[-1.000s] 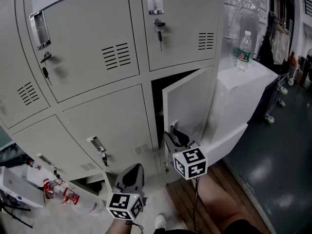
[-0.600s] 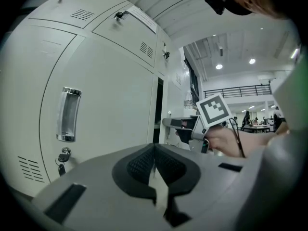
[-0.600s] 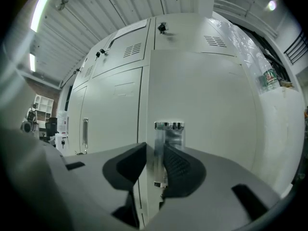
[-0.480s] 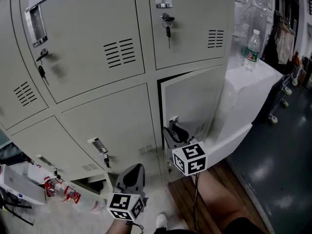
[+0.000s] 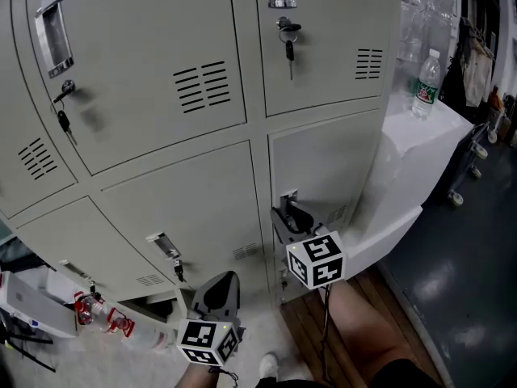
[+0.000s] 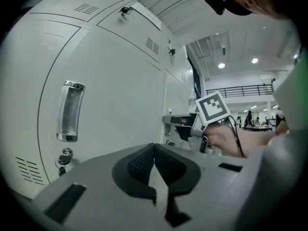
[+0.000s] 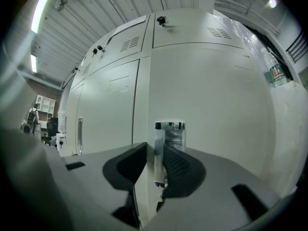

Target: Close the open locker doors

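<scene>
The lower-right locker door [image 5: 327,164] sits flush with its frame, beneath a keyed upper locker. The right gripper [image 5: 288,218] is at the door's edge, its jaws apart, with the chrome handle [image 7: 168,150] standing between them. The left gripper [image 5: 223,284] hangs lower, to the left, jaws closed together and empty.

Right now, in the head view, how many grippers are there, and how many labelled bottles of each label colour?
Grippers: 2, the left gripper and the right gripper
Green label: 1, the green-label bottle
Red label: 1, the red-label bottle
Total: 4
</scene>
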